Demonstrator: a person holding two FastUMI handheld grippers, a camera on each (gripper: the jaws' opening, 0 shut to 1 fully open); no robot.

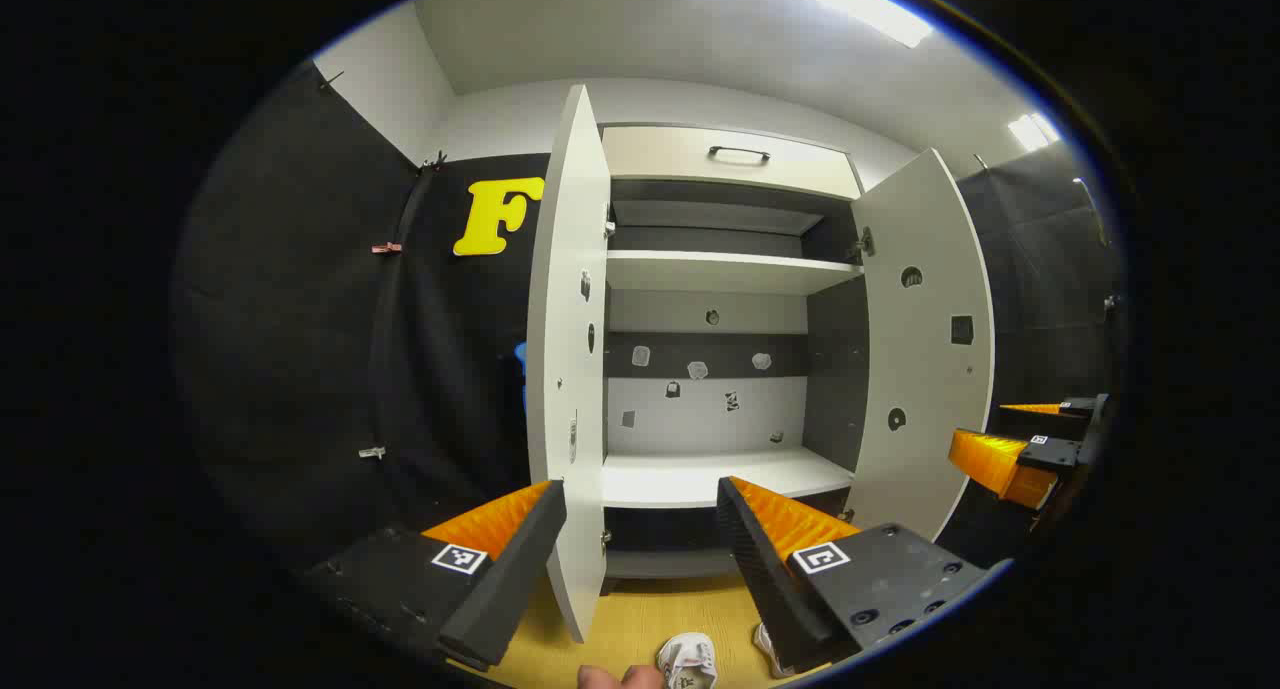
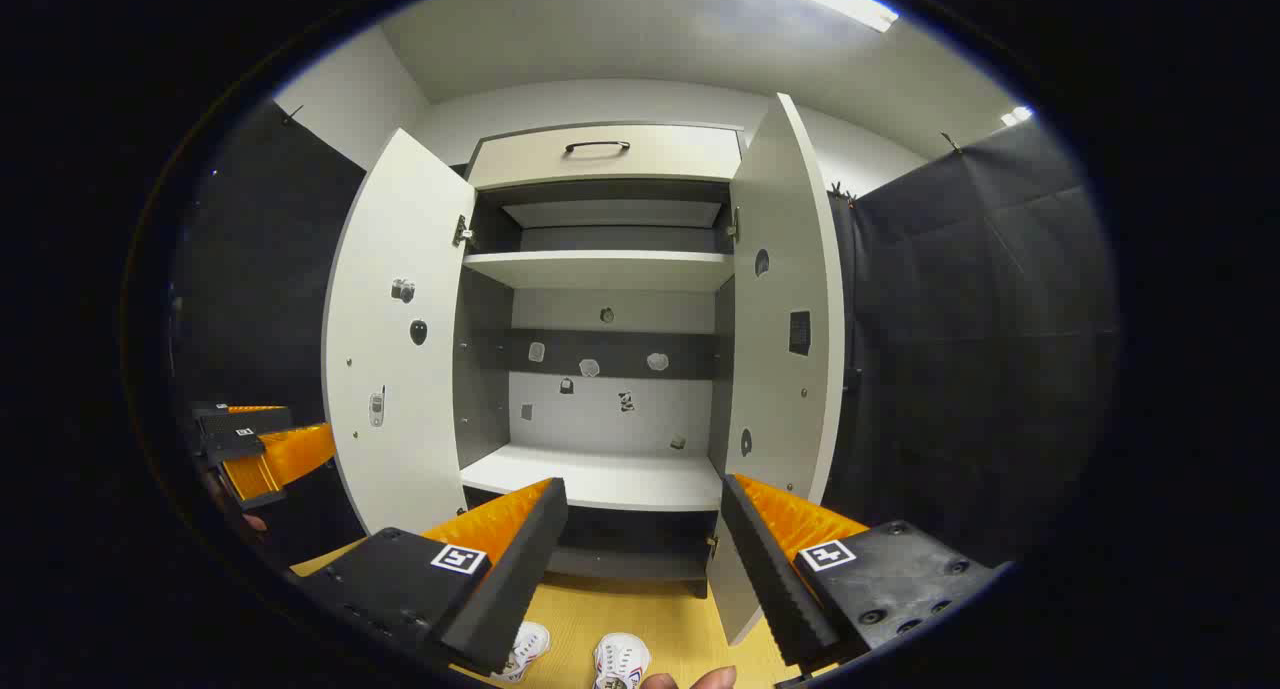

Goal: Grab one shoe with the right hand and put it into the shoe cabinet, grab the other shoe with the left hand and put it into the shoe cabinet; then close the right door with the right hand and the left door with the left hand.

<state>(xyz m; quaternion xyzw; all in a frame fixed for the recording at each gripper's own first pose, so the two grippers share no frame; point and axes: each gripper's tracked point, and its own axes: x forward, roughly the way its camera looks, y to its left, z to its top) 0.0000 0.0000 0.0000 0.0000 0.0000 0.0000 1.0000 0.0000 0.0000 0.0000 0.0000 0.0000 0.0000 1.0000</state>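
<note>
The white shoe cabinet (image 1: 710, 269) (image 2: 600, 269) stands ahead with both doors swung wide. Its left door (image 1: 570, 359) (image 2: 395, 339) and right door (image 1: 925, 339) (image 2: 785, 309) hang outward. Two white shoes lie on the wooden floor below: one shoe (image 1: 688, 659) (image 2: 620, 659) and the other shoe (image 1: 768, 649) (image 2: 525, 647), partly behind a finger. My left gripper (image 1: 640, 499) is open and empty, facing the lower shelf. My right gripper (image 2: 643, 494) is open too, with nothing between its fingers. The right gripper also appears at the right edge (image 1: 1015, 454), the left gripper at the left edge (image 2: 255, 444).
Inside the cabinet are a lower shelf (image 1: 710, 474) (image 2: 600, 479), an upper shelf (image 1: 720, 269) and a drawer with a dark handle (image 1: 738, 154) on top. Black cloth walls flank the cabinet. A person's fingertips (image 1: 620, 677) (image 2: 700, 679) show at the bottom edge.
</note>
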